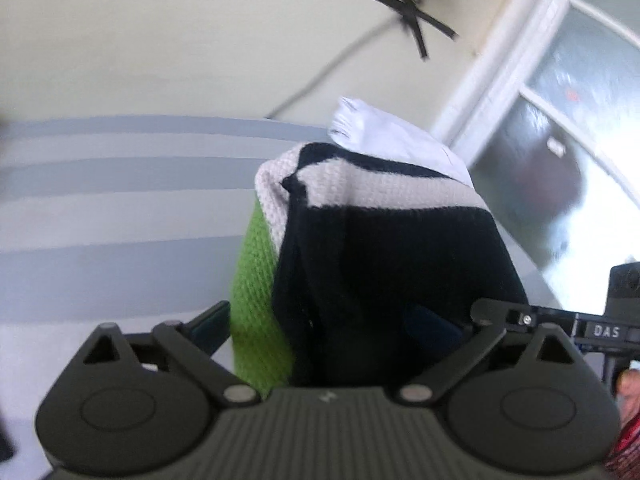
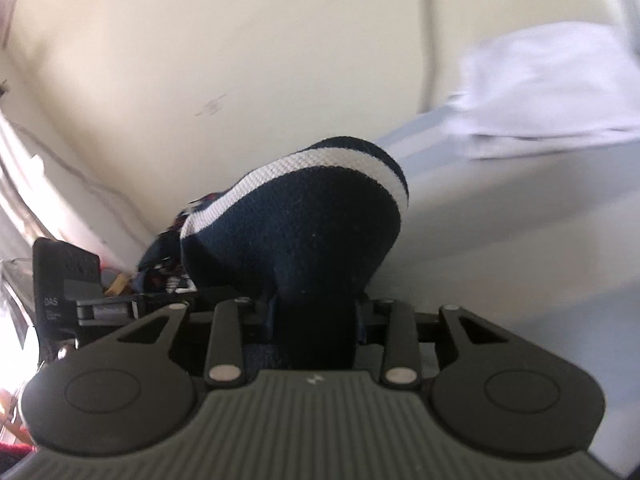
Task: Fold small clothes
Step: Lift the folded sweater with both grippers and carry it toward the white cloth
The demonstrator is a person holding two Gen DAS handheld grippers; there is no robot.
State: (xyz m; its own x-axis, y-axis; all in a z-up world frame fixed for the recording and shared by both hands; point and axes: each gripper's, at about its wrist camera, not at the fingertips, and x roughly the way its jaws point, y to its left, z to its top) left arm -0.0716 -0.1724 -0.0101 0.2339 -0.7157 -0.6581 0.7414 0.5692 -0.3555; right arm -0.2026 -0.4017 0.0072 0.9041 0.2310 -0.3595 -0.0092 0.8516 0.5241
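Observation:
A knitted garment with navy, white and green stripes [image 1: 360, 240] fills the middle of the left wrist view, bunched between my left gripper's [image 1: 340, 332] fingers; the jaws stand wide with the cloth between them, their grip hidden. In the right wrist view the same navy garment with a white stripe [image 2: 304, 216] is pinched in my right gripper [image 2: 316, 312], whose jaws are closed tight on it. The right gripper [image 1: 552, 320] shows at the right edge of the left view, close beside the garment. The left gripper [image 2: 92, 304] shows at the left in the right view.
A striped grey-and-white cloth covers the table [image 1: 120, 208]. A folded pale lilac cloth [image 2: 552, 92] lies at the back; it also shows behind the garment [image 1: 384, 132]. A cream wall with a black tape cross [image 1: 412, 12], a cable and a window frame [image 1: 520, 60] stand behind.

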